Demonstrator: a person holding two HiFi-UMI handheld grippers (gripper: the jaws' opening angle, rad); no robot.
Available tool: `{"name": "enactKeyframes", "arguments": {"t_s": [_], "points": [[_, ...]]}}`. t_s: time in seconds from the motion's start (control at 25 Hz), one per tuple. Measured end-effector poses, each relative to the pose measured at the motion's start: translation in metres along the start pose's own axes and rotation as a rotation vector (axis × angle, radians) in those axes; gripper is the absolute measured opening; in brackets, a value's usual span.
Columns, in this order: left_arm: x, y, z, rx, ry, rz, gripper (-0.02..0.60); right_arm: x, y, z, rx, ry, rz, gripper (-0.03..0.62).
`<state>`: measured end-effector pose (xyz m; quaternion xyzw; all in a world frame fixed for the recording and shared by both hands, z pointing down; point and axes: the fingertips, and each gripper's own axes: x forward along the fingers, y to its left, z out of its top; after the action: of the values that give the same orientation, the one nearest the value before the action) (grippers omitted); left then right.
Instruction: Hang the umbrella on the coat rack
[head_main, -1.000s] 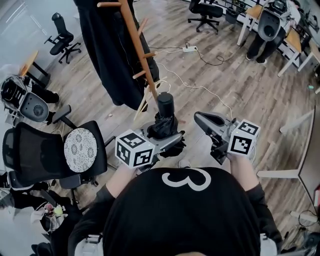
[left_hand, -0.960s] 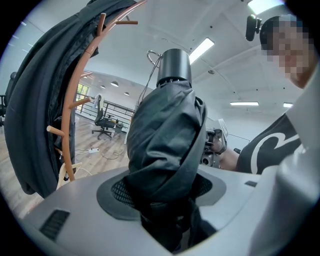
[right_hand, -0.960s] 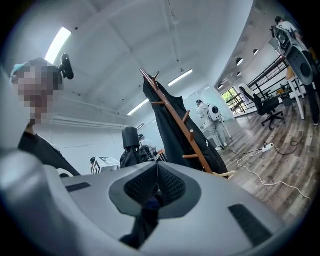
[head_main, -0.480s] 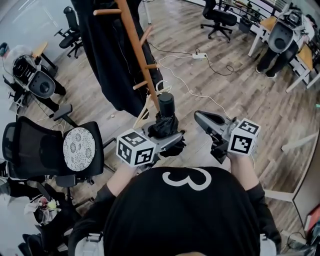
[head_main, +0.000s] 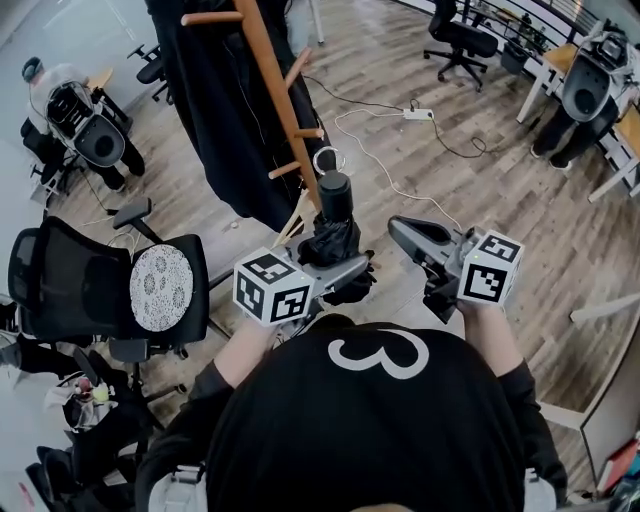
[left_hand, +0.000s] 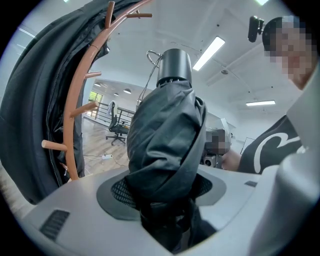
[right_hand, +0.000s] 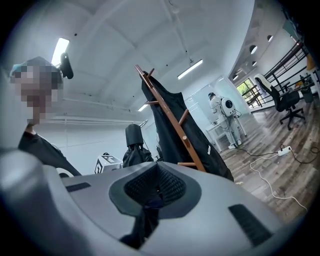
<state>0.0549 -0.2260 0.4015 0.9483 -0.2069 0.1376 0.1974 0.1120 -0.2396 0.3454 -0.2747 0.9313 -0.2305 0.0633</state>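
**Left gripper** (left_hand: 162, 199): the jaws are closed firmly on the folded black umbrella (left_hand: 165, 132), which is gripped low on its bundled canopy. The umbrella is held upright, with the handle cap (head_main: 335, 190) uppermost and a thin wrist loop (head_main: 327, 160) standing above the cap.

**Right gripper** (right_hand: 152, 192): the jaws are brought together and nothing is carried. A dark sliver is seen at the seam between the pads. It is probably only the gap, though this cannot be confirmed from the view.

**Change noted:** over the last second the umbrella has been lifted a little and carried nearer the coat rack (head_main: 275, 90). In the head view the cap now sits just beside the slanted wooden pole, and the loop has come close under a short peg (head_main: 283, 170). The head view itself has also turned, so that the rack is more central.

**Surroundings:** a black coat (head_main: 215, 110) is hung on the rack's far side. The pegs on the near side are seen bare.

**Assessment:** the approach is judged almost complete, and hanging has not yet been done. The loop is still to be raised over a peg tip. Because the loop is small and limp, it could easily miss the peg.
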Motion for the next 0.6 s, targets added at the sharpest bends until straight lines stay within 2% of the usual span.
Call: {"name": "enactKeyframes", "arguments": {"t_s": [0.28,0.6], "points": [[0.010,0.009,0.002,-0.013,0.016,0.005,0.273,0.007,-0.014,-0.001,0.012,0.012,0.019,0.028],[0.019,0.037,0.000,-0.053,0.033,0.018,0.273,0.024,-0.038,-0.003,0.049,0.027,0.009,0.027]]}}
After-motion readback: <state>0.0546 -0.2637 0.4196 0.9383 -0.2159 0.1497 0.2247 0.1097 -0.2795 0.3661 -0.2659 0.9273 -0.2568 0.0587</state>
